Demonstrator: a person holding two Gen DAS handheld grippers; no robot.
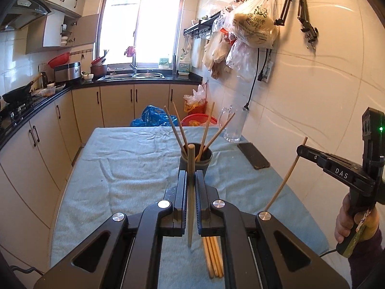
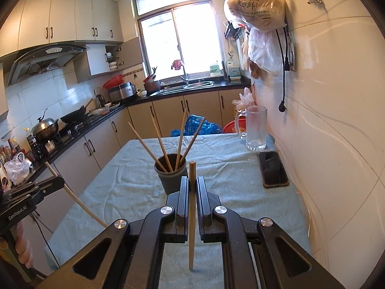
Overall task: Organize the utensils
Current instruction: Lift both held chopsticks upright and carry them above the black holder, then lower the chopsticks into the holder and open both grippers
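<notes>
Above a cloth-covered surface in a home kitchen, two hand-held grippers each carry one chopstick. Left gripper: jaws closed tight on a chopstick, held upright just in front of a dark cup. Right gripper: jaws likewise clamped on a second chopstick, also near vertical, its top beside the cup's rim. Four chopsticks already stand fanned out inside the cup, which sits mid-surface. Several more chopsticks lie flat on the cloth under the left gripper. A glass mug and a phone rest along the wall side.
</notes>
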